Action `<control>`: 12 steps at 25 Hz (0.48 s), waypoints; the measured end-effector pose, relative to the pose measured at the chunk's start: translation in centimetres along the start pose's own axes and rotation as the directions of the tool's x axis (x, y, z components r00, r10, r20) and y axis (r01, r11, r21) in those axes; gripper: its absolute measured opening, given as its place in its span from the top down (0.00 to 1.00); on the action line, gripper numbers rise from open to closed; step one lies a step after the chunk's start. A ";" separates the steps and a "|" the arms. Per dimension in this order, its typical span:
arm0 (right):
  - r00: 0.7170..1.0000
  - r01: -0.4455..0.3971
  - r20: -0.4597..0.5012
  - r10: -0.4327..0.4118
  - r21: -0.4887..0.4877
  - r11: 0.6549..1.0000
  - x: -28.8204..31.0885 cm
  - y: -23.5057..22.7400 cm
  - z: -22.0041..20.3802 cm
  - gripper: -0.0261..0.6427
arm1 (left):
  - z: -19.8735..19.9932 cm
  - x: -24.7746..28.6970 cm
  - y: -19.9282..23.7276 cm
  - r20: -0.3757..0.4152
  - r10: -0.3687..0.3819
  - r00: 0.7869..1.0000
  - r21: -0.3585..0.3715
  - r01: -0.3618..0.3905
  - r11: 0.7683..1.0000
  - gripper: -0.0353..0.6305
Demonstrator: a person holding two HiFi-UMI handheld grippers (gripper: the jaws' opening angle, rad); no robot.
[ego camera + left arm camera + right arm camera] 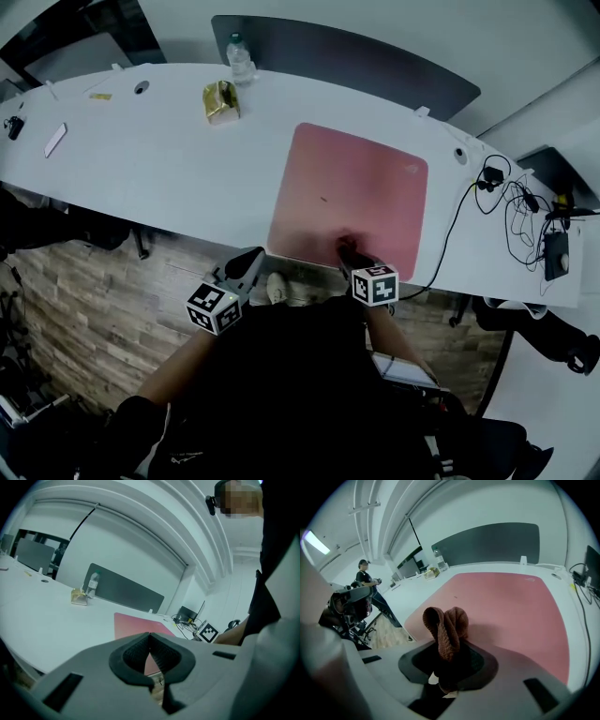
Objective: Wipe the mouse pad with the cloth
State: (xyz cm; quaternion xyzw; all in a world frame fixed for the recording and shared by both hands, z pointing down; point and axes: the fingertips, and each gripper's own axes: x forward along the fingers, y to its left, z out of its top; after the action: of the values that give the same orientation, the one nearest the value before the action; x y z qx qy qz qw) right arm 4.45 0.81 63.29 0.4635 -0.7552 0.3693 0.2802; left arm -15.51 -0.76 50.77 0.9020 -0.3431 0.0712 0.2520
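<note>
The pink mouse pad (347, 192) lies on the white table (150, 159), right of the middle. My right gripper (350, 253) is at the pad's near edge, shut on a brown knitted cloth (446, 625) that bunches up between the jaws. In the right gripper view the mouse pad (511, 606) spreads out just beyond the cloth, held by the right gripper (449, 645). My left gripper (249, 264) hangs off the table's front edge, over the wooden floor, left of the pad. In its own view the left gripper (150, 641) is shut with nothing in it.
A water bottle (241, 58) and a gold packet (221, 100) stand at the back of the table, left of the pad. Black cables (511, 202) tangle at the right end. A phone (56, 139) lies far left. A dark partition (356, 58) runs behind. A person (365, 581) stands far off.
</note>
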 end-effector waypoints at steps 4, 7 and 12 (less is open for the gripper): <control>0.997 -0.076 -0.012 0.075 -0.028 0.997 2.1 3.3 1.4 0.79 | 0.3 -0.9 1.2 0.015 0.031 0.999 -0.012 -0.030 0.999 0.94; 0.992 -0.128 -0.028 0.127 -0.064 0.990 3.7 6.0 2.2 0.79 | 0.4 -1.7 2.0 0.023 0.055 0.998 -0.018 -0.054 0.998 0.94; 0.980 -0.199 -0.053 0.194 -0.125 0.972 5.9 9.7 3.2 0.79 | 0.3 -3.4 3.4 0.033 0.101 0.994 -0.029 -0.100 0.995 0.94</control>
State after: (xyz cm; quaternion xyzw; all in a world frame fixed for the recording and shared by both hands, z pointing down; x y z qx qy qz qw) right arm -7.08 -1.88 63.08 0.3598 -0.8139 0.3547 0.2869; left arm -20.32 -1.09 50.88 0.8811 -0.3935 0.0636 0.2544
